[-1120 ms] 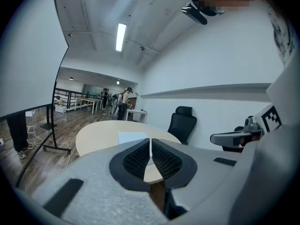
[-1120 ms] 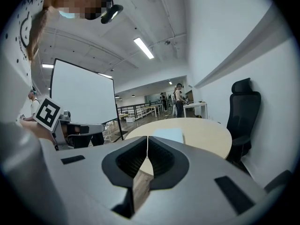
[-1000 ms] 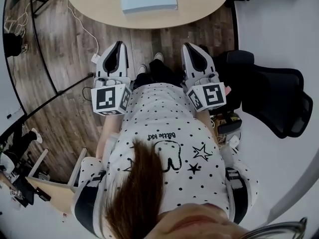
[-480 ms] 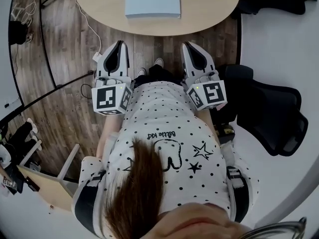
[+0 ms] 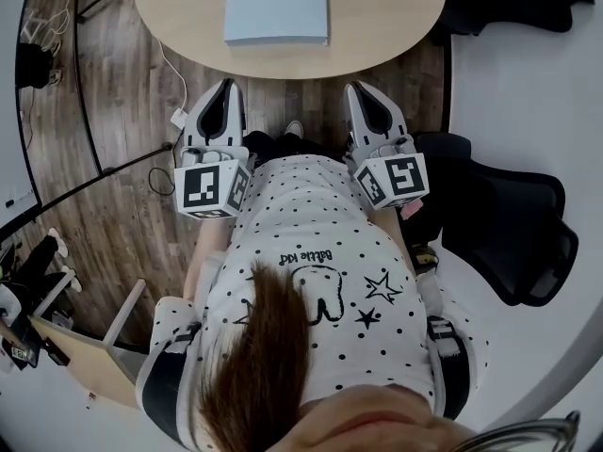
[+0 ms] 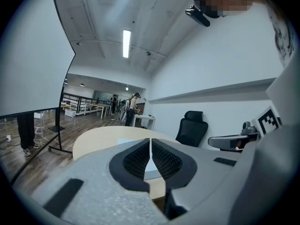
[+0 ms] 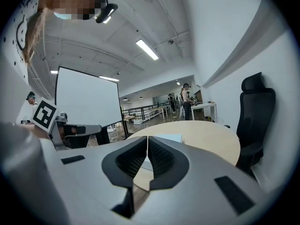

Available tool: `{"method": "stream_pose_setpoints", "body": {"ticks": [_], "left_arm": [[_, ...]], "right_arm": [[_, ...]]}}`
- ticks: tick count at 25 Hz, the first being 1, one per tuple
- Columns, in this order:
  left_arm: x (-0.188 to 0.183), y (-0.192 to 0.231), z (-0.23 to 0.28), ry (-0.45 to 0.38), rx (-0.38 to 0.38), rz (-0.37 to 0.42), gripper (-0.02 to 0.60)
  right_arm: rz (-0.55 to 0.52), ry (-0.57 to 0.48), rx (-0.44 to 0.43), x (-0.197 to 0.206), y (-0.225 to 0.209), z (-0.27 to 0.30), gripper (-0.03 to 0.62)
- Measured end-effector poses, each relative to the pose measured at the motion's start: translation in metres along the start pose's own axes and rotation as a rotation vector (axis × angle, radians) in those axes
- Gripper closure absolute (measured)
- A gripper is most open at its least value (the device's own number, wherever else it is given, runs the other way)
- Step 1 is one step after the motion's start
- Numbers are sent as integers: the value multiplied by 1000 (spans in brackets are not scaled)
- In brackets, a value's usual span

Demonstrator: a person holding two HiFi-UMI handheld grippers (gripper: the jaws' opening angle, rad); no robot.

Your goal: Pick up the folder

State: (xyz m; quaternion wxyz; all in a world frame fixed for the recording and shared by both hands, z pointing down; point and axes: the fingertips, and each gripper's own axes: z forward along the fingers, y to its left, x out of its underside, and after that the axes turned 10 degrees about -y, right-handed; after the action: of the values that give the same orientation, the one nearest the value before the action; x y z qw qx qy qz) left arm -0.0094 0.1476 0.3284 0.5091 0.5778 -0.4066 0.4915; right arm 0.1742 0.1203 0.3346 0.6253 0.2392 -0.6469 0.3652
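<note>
Our left tool [image 5: 225,85] and right tool [image 5: 359,88] are both pinched fully shut and empty, the folder [image 5: 277,6] flat on the surface [image 5: 396,17] ahead, between their tips, so arriving unopened we'd likely just shove it away.

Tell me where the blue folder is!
In the head view the folder lies flat on the wooden table at the top, ahead of the left gripper and right gripper, touching neither.
</note>
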Motion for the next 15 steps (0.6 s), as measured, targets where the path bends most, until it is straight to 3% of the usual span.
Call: {"method": "stream_pose_setpoints", "body": {"ticks": [5, 15], "left_arm": [[-11, -19, 1, -24, 54, 1, 555], [4, -6, 25, 22, 58, 0, 555]], "right_arm": [[11, 0, -2, -5, -4, -8, 585], [43, 30, 33, 12, -18, 6, 585]]}}
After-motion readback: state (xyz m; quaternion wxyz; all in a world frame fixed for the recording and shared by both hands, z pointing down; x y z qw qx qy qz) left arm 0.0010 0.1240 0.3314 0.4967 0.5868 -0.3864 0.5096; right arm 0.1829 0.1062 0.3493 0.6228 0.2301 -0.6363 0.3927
